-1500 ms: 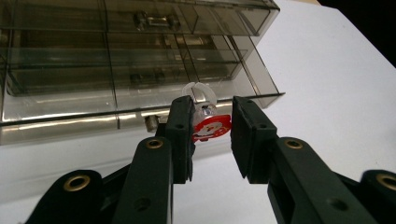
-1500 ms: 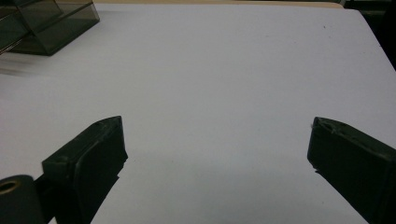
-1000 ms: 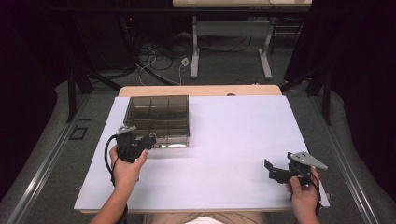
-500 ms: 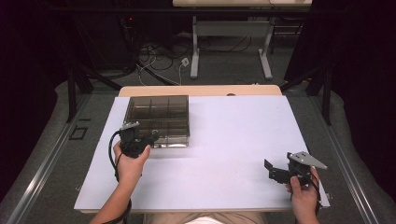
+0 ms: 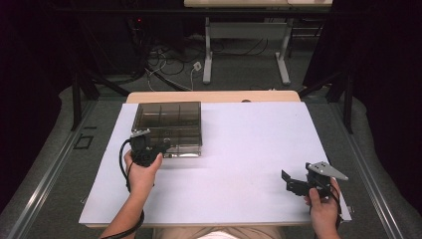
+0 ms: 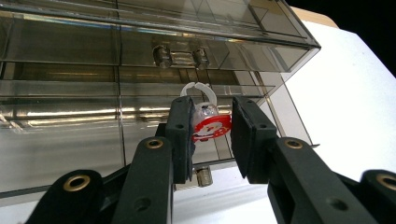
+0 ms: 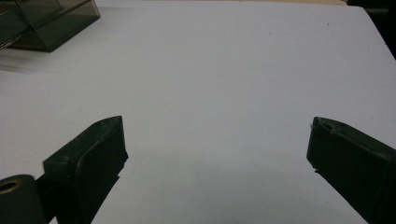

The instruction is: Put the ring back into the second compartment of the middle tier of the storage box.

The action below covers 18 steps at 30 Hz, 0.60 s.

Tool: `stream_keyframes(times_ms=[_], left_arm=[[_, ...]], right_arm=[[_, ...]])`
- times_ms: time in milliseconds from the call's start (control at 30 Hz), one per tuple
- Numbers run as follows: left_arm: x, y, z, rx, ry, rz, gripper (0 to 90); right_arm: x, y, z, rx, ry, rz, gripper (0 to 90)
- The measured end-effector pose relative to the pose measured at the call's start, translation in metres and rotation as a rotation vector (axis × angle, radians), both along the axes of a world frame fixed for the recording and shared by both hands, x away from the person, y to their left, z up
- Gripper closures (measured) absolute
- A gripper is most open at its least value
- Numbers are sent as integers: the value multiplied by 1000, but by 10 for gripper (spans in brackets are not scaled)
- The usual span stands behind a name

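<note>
We see the left hand-held gripper [image 6: 212, 135] pinching a small red toy ring [image 6: 208, 122] against the box [image 5: 169, 127]; the right hand-held gripper [image 7: 217, 158] gapes wide over the desk [image 5: 249, 149]

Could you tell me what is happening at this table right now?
A person holds a gripper in each hand over a white-covered table. The left gripper is up against the near side of a smoky transparent compartment box and carries a small ring with a red-and-white round charm between its jaws. The right gripper hangs wide open above bare table on the other side, holding nothing. Whether the ring is going into the box or coming out cannot be told.
</note>
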State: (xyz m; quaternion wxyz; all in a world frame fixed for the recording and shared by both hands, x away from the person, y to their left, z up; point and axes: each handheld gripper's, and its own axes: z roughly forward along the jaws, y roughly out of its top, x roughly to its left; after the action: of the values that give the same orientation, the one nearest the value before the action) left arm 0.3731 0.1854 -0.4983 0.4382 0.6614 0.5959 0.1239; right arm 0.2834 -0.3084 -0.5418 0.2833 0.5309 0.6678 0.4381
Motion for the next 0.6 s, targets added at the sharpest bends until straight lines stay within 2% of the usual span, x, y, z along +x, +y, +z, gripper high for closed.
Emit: stream_keyframes(times_ms=[100,200,300,400,600], left_arm=[[1,-1,-2,-1,4,2,693],[2,-2,-5,2,4,6,692],[3,-1,-7,3,14,3,692],[3,-2,-9,8,9,15,692],[3,-2,-12,18,18,20,691]], right_arm=[[0,0,0,-2,8,-1,43],[1,1,-1,-2,-6,8,43],[0,1,0,-4,12,7,43],[1,1,-2,1,-7,7,43],[1,1,-2,5,-8,4,44]])
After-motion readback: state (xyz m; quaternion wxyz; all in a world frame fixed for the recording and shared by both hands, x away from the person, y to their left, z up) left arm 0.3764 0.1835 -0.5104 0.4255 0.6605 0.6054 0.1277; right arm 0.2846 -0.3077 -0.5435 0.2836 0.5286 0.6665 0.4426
